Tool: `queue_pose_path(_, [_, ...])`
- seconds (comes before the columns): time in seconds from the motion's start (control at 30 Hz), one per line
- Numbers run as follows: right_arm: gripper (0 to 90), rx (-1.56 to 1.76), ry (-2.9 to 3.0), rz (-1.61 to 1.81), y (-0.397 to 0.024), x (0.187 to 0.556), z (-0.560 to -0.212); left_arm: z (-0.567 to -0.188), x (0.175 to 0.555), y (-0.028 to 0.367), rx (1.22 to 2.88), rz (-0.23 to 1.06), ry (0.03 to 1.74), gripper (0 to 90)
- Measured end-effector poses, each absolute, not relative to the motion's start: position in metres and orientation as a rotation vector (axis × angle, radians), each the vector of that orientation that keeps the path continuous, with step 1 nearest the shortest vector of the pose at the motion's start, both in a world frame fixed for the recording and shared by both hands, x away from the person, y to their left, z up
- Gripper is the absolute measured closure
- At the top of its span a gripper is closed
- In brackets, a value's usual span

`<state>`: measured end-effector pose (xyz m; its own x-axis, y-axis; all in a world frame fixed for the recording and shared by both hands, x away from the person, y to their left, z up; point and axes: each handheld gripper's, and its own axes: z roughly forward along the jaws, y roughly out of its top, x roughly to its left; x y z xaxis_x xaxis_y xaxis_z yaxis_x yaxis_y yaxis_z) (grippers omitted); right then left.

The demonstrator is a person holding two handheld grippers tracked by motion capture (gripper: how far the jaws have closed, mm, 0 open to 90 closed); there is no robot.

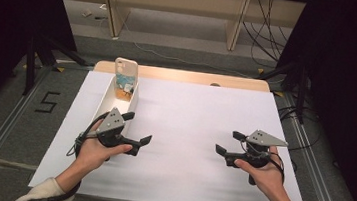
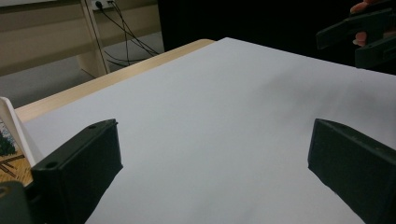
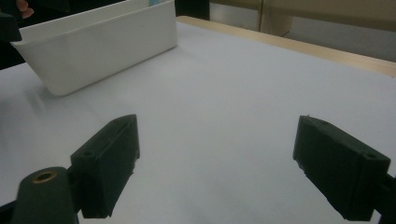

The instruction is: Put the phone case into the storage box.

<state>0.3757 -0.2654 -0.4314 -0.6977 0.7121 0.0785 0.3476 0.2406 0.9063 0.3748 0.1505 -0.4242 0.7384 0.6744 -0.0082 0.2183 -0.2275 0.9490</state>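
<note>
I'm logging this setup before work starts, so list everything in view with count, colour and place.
Bin: one, white, long, left side of the sheet, beside the left gripper.
Phone case: one, cream, standing upright at the bin's far end.
Printed item: one, blue and multicoloured, in the bin in front of the case; kind unclear.
Sheet: one, white, covering the table.
Table: one, light wood, edge showing at the far side.
Left gripper: one, black, jaws open, above the sheet.
Right gripper: one, black, jaws open, above the sheet's right side.

From overhead one camera faces forward; two tongs-mounted cameras skim the shared white table [image 1: 190, 112] closely.
</note>
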Motion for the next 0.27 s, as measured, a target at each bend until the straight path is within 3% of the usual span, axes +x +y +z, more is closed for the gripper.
queue_pose_path(0.27, [15.5,0.981,2.164,1.447,-0.2660,0.3760,-0.4311,-0.4243,0.3751,0.1511,1.786,0.490,0.704,2.0])
